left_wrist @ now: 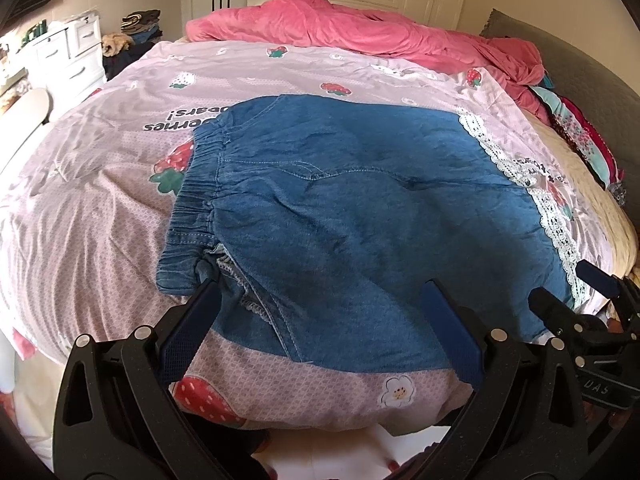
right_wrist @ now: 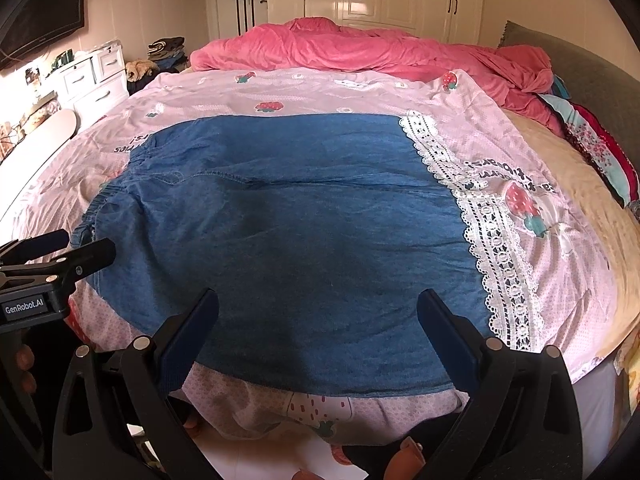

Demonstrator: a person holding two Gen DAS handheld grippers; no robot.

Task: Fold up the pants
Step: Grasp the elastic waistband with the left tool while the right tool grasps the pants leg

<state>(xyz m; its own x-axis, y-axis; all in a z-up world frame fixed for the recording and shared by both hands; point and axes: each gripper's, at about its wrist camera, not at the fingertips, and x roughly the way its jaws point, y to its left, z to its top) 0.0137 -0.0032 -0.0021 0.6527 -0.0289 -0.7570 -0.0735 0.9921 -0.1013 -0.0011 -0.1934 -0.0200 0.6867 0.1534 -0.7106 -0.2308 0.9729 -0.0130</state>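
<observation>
Left wrist view has the left gripper (left_wrist: 320, 312) spread wide with nothing in it, hanging just over the near edge of the pants (left_wrist: 340, 208). Its left finger (left_wrist: 188, 332) sits right by the waistband (left_wrist: 192, 208) corner, and some lace and a second layer of denim peek out there, so I'd guess one leg is already folded over the other. Can't be sure though.

Right gripper (right_wrist: 320, 320) is wide and empty too, hovering over the same near edge, closer to the lace hem (right_wrist: 492, 248) end.

The pants lie flat and pretty smooth on the pink strawberry quilt (right_wrist: 560, 264), waistband toward the white dresser (right_wrist: 96, 80), lace hem toward the grey headboard (right_wrist: 580, 76). Past the pants' far edge there's a bunched-up pink blanket (right_wrist: 360, 52), well apart from them.

So progress-wise I'd call it roughly a third to halfway: lengthwise fold looks done, the hem-to-waistband fold hasn't happened. Neither gripper has hold of the fabric yet.
</observation>
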